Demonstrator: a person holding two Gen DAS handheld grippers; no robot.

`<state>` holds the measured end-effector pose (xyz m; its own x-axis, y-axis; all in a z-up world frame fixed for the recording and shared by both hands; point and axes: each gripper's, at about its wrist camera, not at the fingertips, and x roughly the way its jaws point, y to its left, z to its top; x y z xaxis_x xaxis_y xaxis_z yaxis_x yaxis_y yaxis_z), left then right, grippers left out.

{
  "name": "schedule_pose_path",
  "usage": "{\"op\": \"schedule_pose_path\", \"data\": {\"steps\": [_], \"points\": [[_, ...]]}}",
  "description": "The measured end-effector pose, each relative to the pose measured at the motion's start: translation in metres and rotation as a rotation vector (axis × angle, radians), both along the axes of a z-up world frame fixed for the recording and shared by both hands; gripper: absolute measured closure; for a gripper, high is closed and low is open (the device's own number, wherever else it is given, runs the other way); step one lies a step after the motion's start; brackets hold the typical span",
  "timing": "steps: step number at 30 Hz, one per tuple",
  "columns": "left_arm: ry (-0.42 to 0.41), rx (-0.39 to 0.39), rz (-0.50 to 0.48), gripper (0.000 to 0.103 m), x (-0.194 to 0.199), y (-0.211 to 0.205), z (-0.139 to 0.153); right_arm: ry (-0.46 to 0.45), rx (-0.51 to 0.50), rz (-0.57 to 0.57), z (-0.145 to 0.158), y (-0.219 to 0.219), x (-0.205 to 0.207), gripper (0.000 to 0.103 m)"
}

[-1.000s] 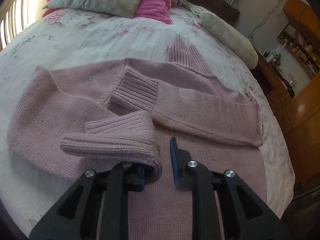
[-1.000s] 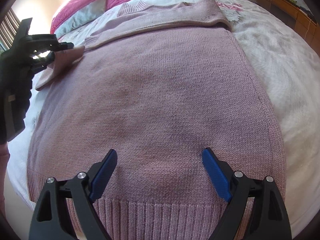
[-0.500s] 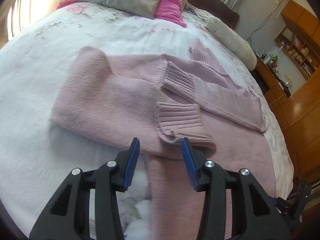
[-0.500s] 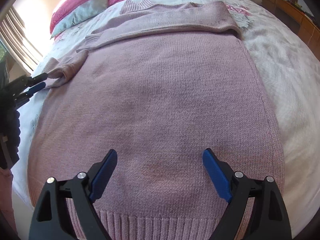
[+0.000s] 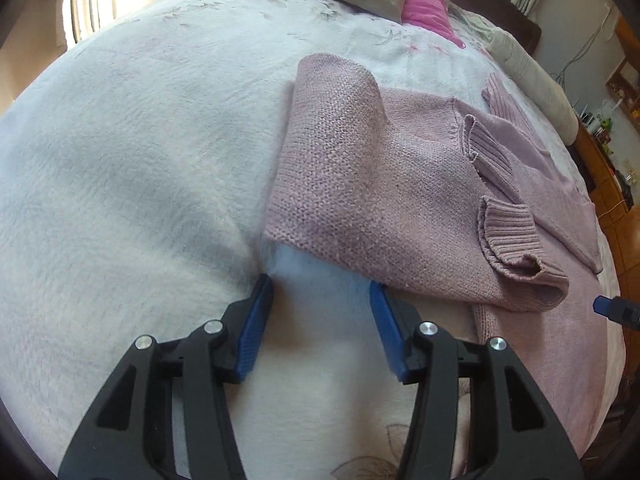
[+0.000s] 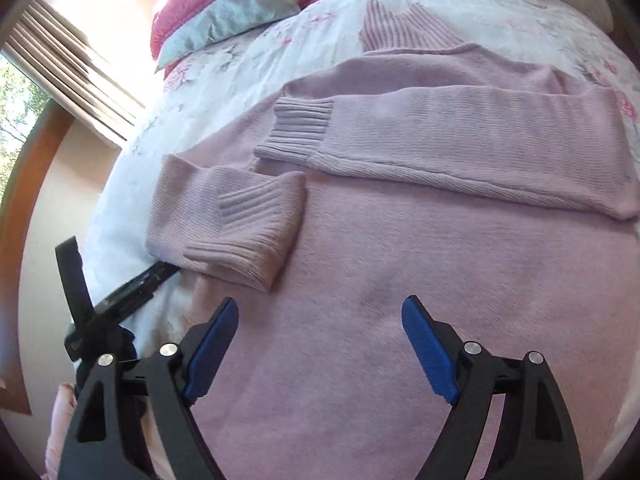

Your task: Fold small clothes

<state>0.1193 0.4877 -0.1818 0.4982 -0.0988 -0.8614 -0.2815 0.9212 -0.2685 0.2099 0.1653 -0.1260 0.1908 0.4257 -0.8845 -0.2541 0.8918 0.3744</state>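
Note:
A pale pink knit sweater (image 6: 420,288) lies flat on the bed, both sleeves folded across its body. The near sleeve (image 5: 372,184) ends in a ribbed cuff (image 5: 516,240) doubled over on itself. My left gripper (image 5: 320,292) is open, low over the white bedspread just short of that sleeve's lower edge, holding nothing. In the right wrist view the left gripper (image 6: 120,304) shows at the left beside the sleeve (image 6: 228,224). My right gripper (image 6: 320,316) is open above the sweater's body, holding nothing. Its blue tip (image 5: 612,308) peeks in at the right of the left wrist view.
The white floral bedspread (image 5: 140,152) spreads wide to the left of the sweater. Pink and grey pillows (image 6: 240,4) lie at the head of the bed. A window with a curtain (image 6: 68,68) is on the left, wooden shelves (image 5: 616,168) on the right.
My left gripper let go of the cuff, opened wider and drew back left to the bedspread beside the sleeve. The right gripper moved up the sweater toward the sleeves, still open.

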Motion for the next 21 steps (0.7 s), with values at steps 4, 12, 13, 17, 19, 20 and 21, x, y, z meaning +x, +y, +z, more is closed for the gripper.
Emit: {"op": "schedule_pose_path", "data": {"steps": [4,12,13,17,19,20,21], "points": [[-0.027,-0.028,-0.013,0.053,-0.008,0.003,0.002,0.087,0.019,-0.002,-0.021,0.035,0.032,0.029],[-0.036,-0.074,-0.004,0.053,-0.014,0.008,0.01,0.146,0.054,0.004,-0.05,0.053,0.043,0.083],[-0.036,-0.068,-0.004,0.052,-0.013,0.008,0.011,0.126,0.046,0.02,-0.047,0.054,0.042,0.086],[-0.041,-0.065,0.025,0.052,-0.008,0.011,0.017,0.058,0.049,0.034,-0.028,0.039,0.04,0.09],[-0.053,-0.065,0.035,0.052,-0.007,0.01,0.022,0.023,0.051,0.019,-0.014,0.025,0.043,0.09],[-0.062,-0.061,0.037,0.052,-0.006,0.009,0.025,0.004,0.049,0.011,-0.006,0.016,0.044,0.09],[-0.071,-0.059,0.036,0.052,-0.005,0.008,0.028,-0.02,0.04,0.0,0.002,0.006,0.044,0.09]]}}
